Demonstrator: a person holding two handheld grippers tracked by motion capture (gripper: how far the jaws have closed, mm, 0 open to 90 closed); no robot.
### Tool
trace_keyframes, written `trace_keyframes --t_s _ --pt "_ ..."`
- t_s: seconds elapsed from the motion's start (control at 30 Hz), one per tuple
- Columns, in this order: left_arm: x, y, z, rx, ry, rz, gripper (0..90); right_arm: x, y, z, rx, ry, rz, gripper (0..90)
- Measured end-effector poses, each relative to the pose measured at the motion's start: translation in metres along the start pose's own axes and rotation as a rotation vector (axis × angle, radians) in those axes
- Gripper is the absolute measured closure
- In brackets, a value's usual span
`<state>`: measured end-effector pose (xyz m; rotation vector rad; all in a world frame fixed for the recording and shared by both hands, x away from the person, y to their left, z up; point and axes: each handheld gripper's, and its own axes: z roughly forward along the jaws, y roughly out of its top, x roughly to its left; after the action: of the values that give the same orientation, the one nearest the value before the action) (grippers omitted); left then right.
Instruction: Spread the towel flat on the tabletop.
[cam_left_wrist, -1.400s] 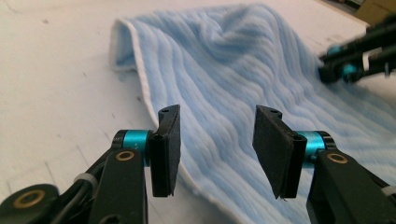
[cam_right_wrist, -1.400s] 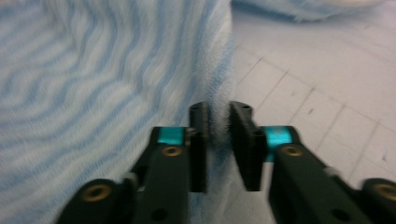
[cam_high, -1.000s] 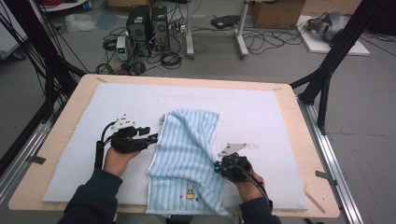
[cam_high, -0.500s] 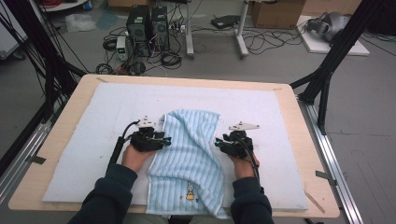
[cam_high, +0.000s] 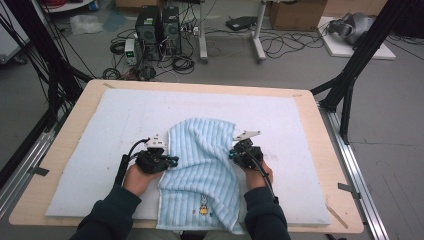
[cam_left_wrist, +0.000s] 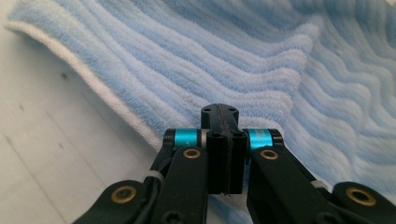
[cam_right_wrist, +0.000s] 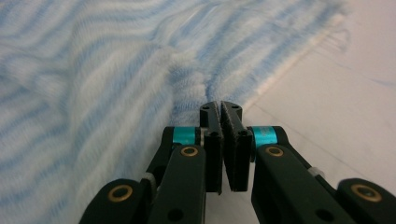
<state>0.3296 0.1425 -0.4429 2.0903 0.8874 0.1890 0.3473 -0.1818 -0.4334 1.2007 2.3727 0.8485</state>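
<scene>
Wooden and wide, the surface carries a pale foam mat that covers most of it, and on the mat's near half lies a rumpled blue striped towel whose near end, with a small printed figure, hangs over the front edge. The left gripper sits at the towel's left hem and the right gripper at its right hem, each held in a hand with a dark sleeve. In the left gripper view the jaws are pressed together at the white-bound hem, terry pile bunched just ahead of the tips; whether cloth is pinched between them I cannot tell. In the right gripper view the jaws meet at the tips beside the fringed edge, a fold of towel rising just before them. Both pairs of jaws have just been closing. Since a second ago both hands have come further up the towel's sides and now sit level with each other.
</scene>
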Motion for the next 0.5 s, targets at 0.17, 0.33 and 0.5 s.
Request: trace_keyframes --t_s 0.17,0.33,0.5 --pt "-0.008 -0.011 -0.010 -0.022 -0.049 -0.001 89.6 -0.005 -0.011 -0.017 0.019 -0.009 0.001 87.6" --pt "-0.012 -0.016 -0.018 -0.027 -0.099 -0.003 89.5 -0.012 -0.022 -0.032 0.042 -0.006 0.009 87.5" --pt "-0.013 -0.010 -0.021 -0.016 -0.167 0.002 84.9 -0.013 -0.025 -0.038 0.049 0.008 0.011 86.7"
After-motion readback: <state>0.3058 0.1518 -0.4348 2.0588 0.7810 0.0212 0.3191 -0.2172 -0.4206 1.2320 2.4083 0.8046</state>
